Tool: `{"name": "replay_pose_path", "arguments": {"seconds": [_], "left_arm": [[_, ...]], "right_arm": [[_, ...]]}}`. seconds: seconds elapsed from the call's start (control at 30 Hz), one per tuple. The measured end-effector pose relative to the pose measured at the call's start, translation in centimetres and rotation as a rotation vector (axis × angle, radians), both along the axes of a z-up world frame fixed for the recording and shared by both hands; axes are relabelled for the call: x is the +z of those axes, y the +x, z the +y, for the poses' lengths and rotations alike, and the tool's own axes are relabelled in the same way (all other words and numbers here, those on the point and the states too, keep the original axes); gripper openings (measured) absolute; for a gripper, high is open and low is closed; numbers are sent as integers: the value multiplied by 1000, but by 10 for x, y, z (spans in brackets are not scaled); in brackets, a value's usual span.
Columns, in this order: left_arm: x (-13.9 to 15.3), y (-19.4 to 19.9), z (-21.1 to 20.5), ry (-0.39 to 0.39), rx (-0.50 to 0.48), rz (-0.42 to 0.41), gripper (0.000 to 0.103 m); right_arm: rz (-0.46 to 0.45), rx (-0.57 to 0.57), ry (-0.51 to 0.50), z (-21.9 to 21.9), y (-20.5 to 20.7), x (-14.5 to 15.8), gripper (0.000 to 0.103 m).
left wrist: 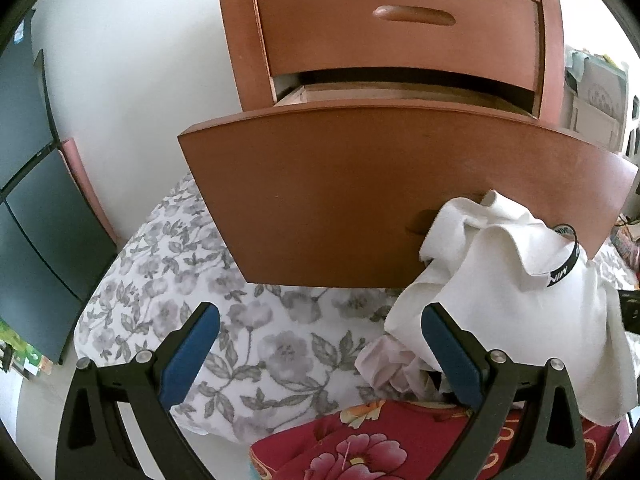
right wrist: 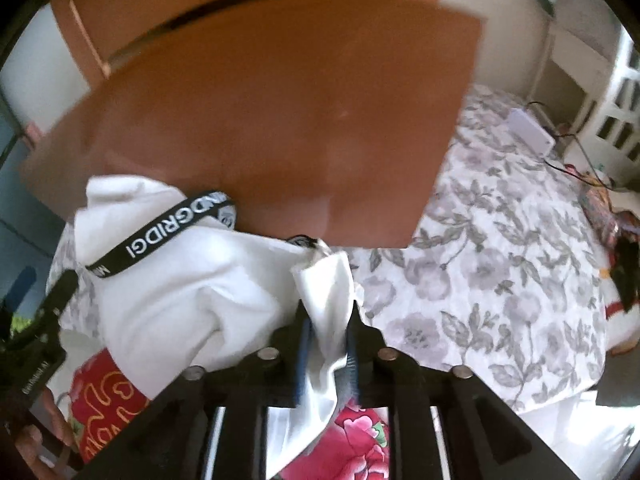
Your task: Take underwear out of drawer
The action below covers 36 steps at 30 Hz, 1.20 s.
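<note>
A white pair of underwear [left wrist: 500, 280] with a black lettered waistband [left wrist: 564, 256] hangs in front of the pulled-out lower drawer [left wrist: 360, 192] of the brown nightstand. My right gripper [right wrist: 326, 320] has its jaws narrowly apart, and a bunched fold of the white underwear [right wrist: 180, 280] fills the gap between the blue pads. The rest drapes to the left, its waistband [right wrist: 160, 236] against the drawer front [right wrist: 260, 128]. My left gripper [left wrist: 320, 320] is open over the bed with nothing between its fingers. The drawer's inside is hidden.
The bed below has a grey floral sheet [left wrist: 240, 340]. A red flowered cloth [left wrist: 360, 448] and a pale pink garment [left wrist: 384, 364] lie near the grippers. The upper drawer [left wrist: 400, 20] is closed. A white box with cables [right wrist: 532, 128] rests on the bed's far right.
</note>
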<state>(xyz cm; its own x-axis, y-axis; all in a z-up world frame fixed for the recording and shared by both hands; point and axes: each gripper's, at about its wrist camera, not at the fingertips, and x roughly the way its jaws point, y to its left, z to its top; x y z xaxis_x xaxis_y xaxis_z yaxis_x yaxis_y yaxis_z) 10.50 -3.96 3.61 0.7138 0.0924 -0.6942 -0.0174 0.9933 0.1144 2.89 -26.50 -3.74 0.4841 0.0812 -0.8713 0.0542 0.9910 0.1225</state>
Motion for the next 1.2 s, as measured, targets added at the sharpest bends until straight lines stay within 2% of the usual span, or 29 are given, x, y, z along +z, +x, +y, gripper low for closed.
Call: {"name": "replay_pose_path", "arguments": {"seconds": [0.03, 0.1, 0.17, 0.33, 0.53, 0.8, 1.2], "left_arm": [[0, 0, -1, 3, -1, 0, 101], [0, 0, -2, 9, -4, -1, 101], [0, 0, -3, 16, -7, 0, 101], [1, -1, -6, 37, -8, -4, 101], [5, -4, -6, 45, -9, -10, 101], [16, -11, -1, 8, -3, -16, 101], [36, -27, 1, -90, -53, 1, 101]], "right_arm": [[-12, -13, 4, -1, -3, 2, 29], [-40, -40, -4, -2, -12, 10, 44], [-71, -61, -9, -2, -21, 17, 54], [-128, -87, -23, -2, -37, 32, 62], [-177, -50, -31, 10, -50, 42, 72], [-210, -31, -44, 21, -62, 52, 103], [-276, -15, -56, 32, -78, 72, 103]]}}
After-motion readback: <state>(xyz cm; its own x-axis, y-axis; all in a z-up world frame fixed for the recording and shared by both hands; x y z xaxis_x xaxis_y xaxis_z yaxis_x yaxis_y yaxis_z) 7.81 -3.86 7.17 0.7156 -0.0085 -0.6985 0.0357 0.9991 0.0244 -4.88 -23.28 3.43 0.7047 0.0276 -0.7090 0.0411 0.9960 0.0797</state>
